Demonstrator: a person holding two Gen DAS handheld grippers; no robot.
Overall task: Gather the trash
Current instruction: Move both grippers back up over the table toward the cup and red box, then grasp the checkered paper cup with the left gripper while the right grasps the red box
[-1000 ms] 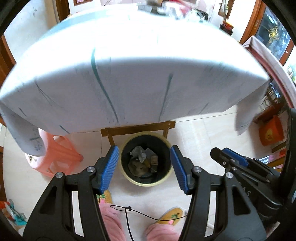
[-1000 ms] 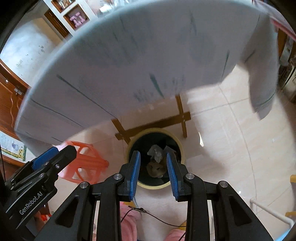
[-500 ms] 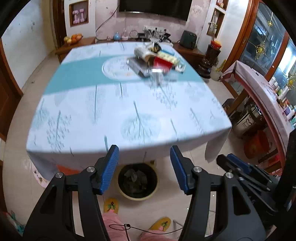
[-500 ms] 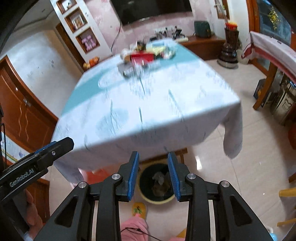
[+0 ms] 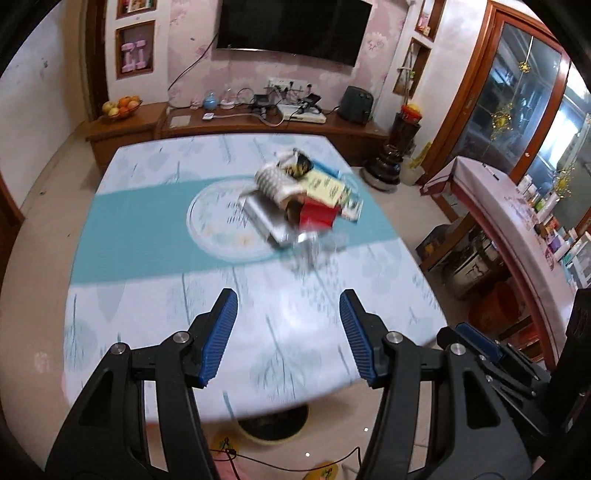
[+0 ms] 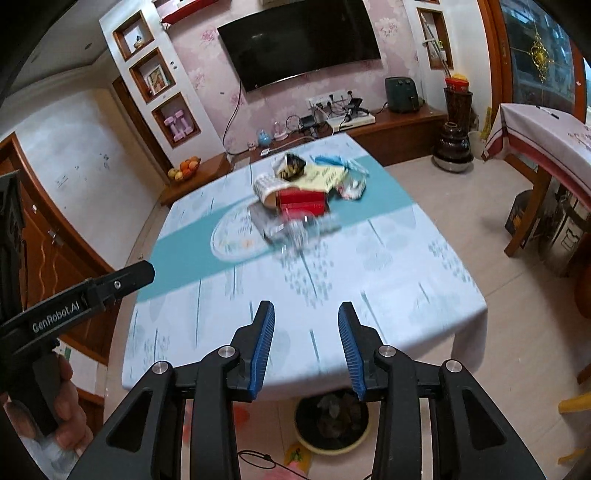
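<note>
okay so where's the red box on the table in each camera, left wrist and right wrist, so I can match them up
Left wrist: the red box sits right of centre in the upper half, in the pile on the teal band of the tablecloth.
Right wrist: the red box sits near centre in the upper half, in the same pile.
Shared landmark: the wall TV, at the top of both views behind the table.

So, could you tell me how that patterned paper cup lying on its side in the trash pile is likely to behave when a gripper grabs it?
The paper cup looks light and thin-walled, so it may crush under a firm pinch. Lying on its side, it could roll if nudged. It leans against the red box, which might shift with it.
</note>
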